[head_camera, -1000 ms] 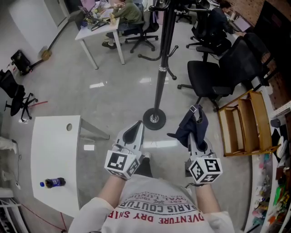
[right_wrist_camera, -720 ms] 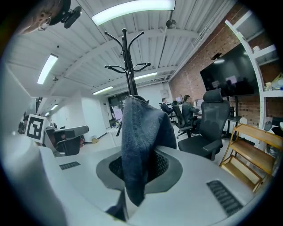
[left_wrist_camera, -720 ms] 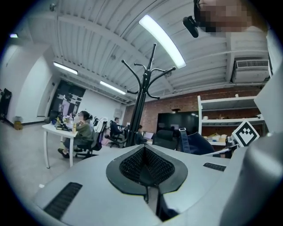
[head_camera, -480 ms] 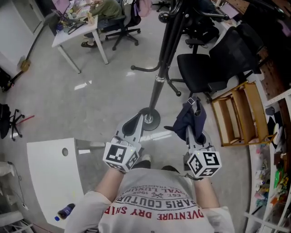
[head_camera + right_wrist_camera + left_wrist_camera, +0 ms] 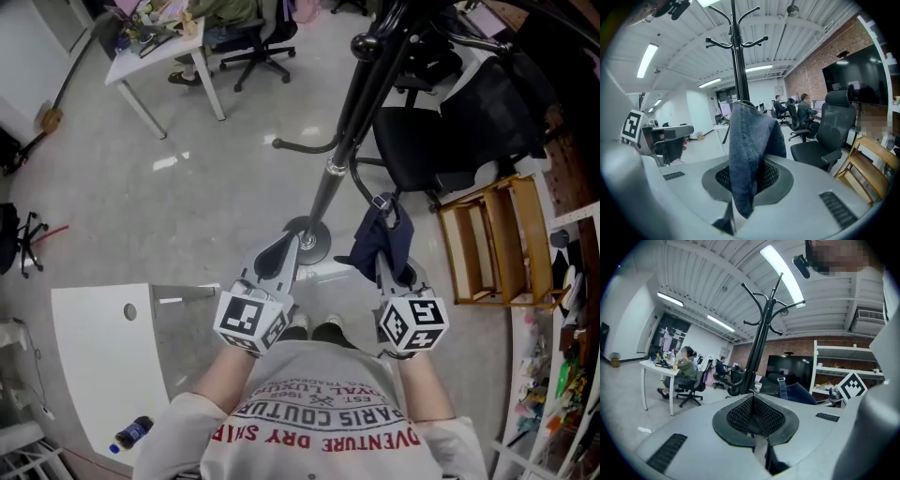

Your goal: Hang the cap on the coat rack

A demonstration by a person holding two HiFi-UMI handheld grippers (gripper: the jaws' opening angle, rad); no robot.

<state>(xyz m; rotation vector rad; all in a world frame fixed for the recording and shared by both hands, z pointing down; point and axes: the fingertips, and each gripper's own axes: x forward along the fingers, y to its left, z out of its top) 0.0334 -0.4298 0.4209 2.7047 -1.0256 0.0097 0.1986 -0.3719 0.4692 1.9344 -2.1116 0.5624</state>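
Note:
A dark blue denim cap [image 5: 382,242] is pinched in my right gripper [image 5: 383,264], which is shut on its fabric; in the right gripper view the cap [image 5: 750,145] stands up between the pads. The black coat rack [image 5: 352,122] rises from its round base [image 5: 309,246] just ahead of both grippers, with its hooks [image 5: 736,41] high above the cap. My left gripper [image 5: 279,264] is shut with nothing in it, to the left of the rack's base; the coat rack [image 5: 761,331] shows ahead in the left gripper view.
Black office chairs [image 5: 450,112] and a wooden rack [image 5: 502,239] stand to the right. A white table [image 5: 108,361] with a bottle [image 5: 129,435] is at lower left. A desk [image 5: 155,52] with a seated person is at the far left.
The person has stepped closer to the coat rack; its pole and base now lie nearer both grippers. The cap stays gripped in the right gripper.

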